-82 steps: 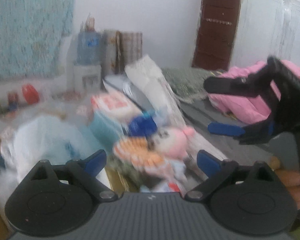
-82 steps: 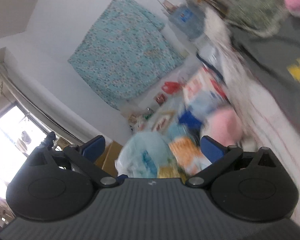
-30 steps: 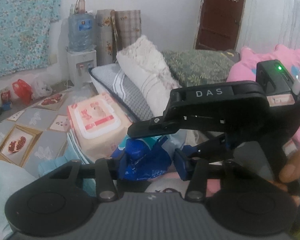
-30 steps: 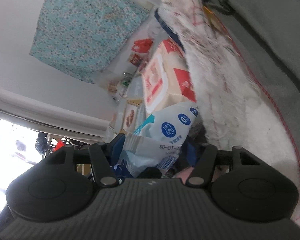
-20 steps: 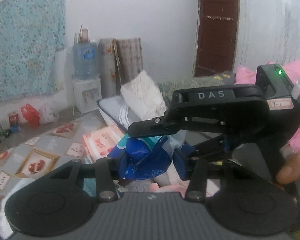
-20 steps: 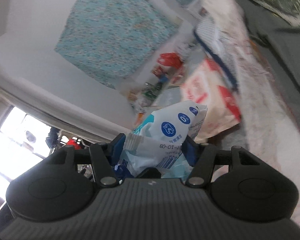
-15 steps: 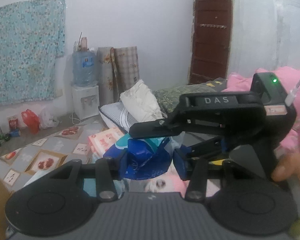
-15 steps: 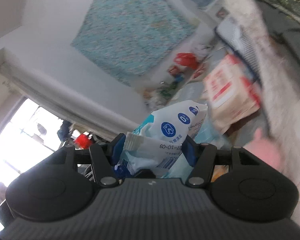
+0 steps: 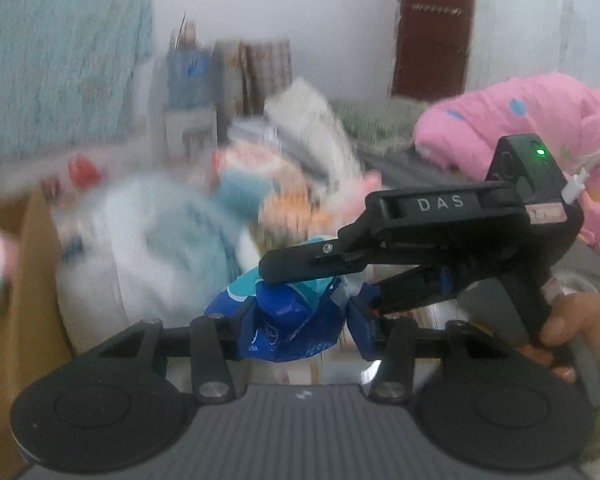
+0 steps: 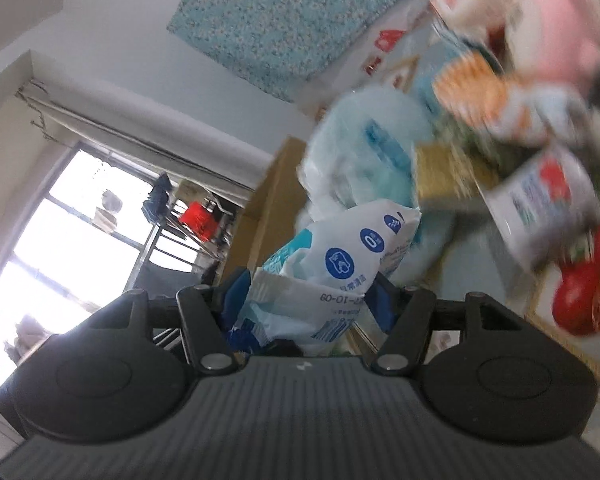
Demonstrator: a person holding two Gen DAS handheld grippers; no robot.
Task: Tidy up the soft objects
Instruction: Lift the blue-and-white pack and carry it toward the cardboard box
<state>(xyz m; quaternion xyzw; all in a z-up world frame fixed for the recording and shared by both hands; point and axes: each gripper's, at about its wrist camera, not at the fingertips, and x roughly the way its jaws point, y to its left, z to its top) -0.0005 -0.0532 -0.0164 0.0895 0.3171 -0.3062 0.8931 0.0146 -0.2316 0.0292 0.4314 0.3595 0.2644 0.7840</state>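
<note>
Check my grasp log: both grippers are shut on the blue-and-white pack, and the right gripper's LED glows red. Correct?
Not quite. The LED glows green, as the left wrist view shows. Both the left gripper and right gripper are indeed shut on the pack.

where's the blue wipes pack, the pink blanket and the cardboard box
blue wipes pack [image 9: 288, 320], left wrist view, its crumpled blue front
pink blanket [image 9: 540, 108], left wrist view, its upper fold
cardboard box [image 9: 32, 280], left wrist view, its brown side wall

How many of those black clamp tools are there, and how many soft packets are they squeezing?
Clamp tools: 2, the left gripper and the right gripper.
Soft packets: 1, the blue and white pack, pinched by both at once.
Total: 3.
</note>
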